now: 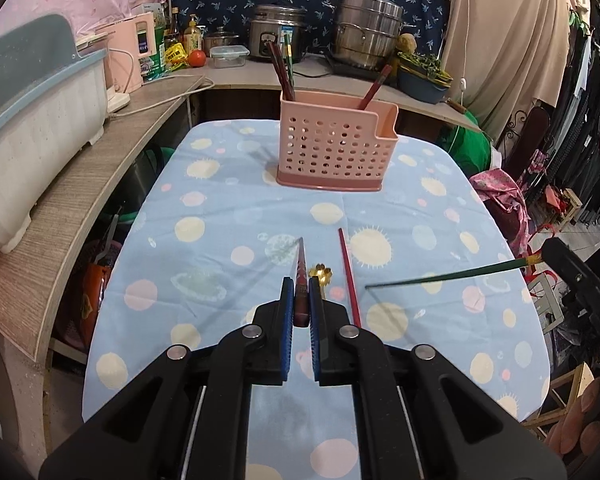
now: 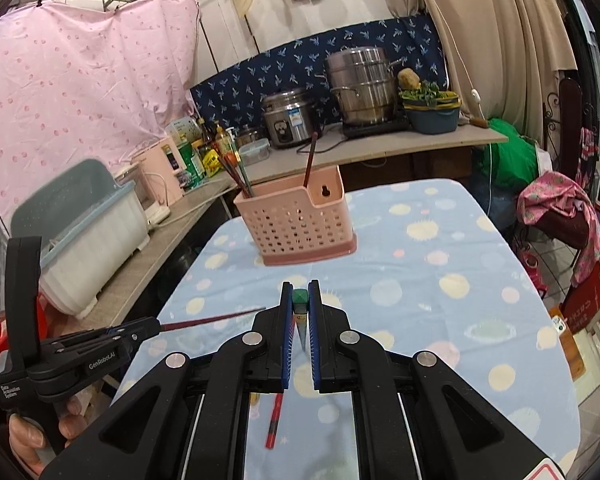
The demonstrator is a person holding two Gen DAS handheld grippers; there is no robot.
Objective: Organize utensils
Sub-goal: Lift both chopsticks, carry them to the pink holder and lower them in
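Since each chopstick is thin, stiff, light and smooth, it will pivot or slide between flat pads if pinched too near one end; the safest hold is near the thick end, with enough length ahead to steer the tip. The left gripper [image 1: 299,300] has its fingers nearly closed on a dark red chopstick [image 1: 301,264], thick end between the pads, tip forward above the bench [image 1: 220,200]. The right gripper [image 2: 300,300] is clamped on a green chopstick [image 2: 300,297], its square butt showing between the fingers. One red chopstick [image 1: 349,276] lies loose on the cloth, beside a small gold spoon [image 1: 320,272].

Well ahead stands the pink perforated caddy [image 1: 332,152], upright. Its left compartment holds several chopsticks [image 1: 281,70] leaning together; the right compartment holds one [image 1: 374,90]. I'd judge the narrow openings want a tip-down, near-vertical entry.
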